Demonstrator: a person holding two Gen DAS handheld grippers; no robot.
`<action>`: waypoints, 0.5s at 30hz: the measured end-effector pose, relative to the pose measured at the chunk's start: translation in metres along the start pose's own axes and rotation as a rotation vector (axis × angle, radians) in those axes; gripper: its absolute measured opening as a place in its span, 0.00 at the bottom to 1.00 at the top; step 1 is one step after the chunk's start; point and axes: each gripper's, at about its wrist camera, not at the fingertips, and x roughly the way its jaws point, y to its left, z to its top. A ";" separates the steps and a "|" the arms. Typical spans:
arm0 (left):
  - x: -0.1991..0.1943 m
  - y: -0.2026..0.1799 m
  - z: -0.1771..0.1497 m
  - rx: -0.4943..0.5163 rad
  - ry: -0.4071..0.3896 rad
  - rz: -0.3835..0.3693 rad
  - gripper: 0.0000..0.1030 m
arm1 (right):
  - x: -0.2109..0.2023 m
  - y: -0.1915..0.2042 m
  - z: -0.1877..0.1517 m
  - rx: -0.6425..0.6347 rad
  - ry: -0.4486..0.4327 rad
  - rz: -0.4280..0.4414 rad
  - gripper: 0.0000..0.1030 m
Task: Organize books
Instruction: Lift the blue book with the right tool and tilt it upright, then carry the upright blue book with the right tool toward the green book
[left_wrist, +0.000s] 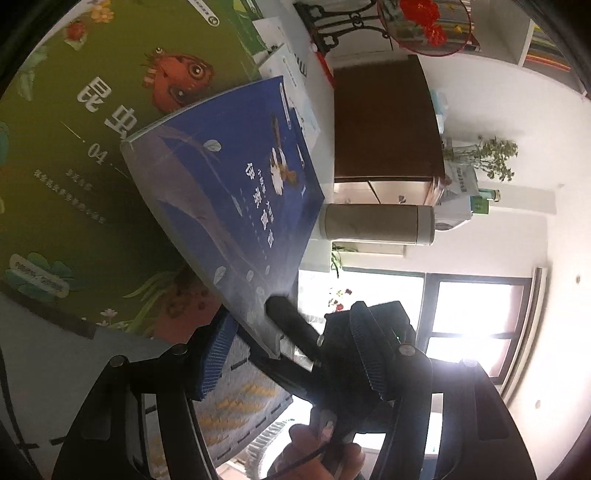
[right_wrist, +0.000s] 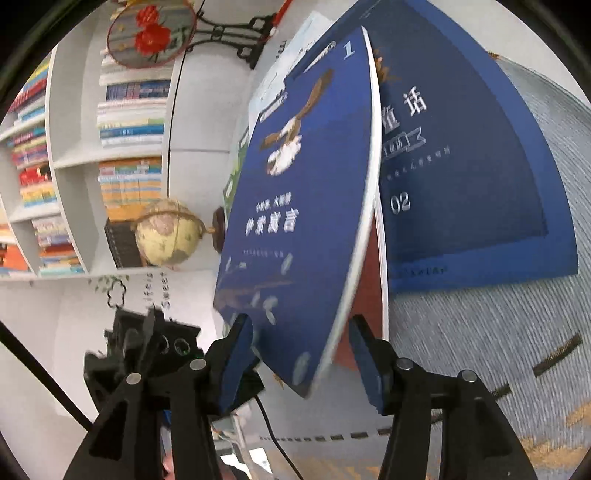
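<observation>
In the right wrist view, the book marked 1 stands tilted between the right gripper fingers, near of the book marked 02, which lies on the mat. Far left stand the globe and bookshelf. In the left wrist view, the insect book lies left of it.

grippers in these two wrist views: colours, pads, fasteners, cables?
Both match. The left gripper and the right gripper have matte black angular finger arms with round silver fasteners, and blue ribbed pads. Thin black cables trail below them. No sleeve is visible.
</observation>
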 end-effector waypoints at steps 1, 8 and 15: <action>0.002 0.001 0.001 -0.002 0.003 0.005 0.58 | -0.001 -0.001 0.002 0.016 -0.022 0.015 0.50; -0.004 0.007 0.004 0.025 -0.031 0.105 0.64 | -0.013 0.010 0.010 0.030 -0.049 0.054 0.07; -0.017 0.026 0.007 -0.018 -0.053 0.068 0.64 | -0.060 0.017 0.005 0.065 -0.038 0.111 0.07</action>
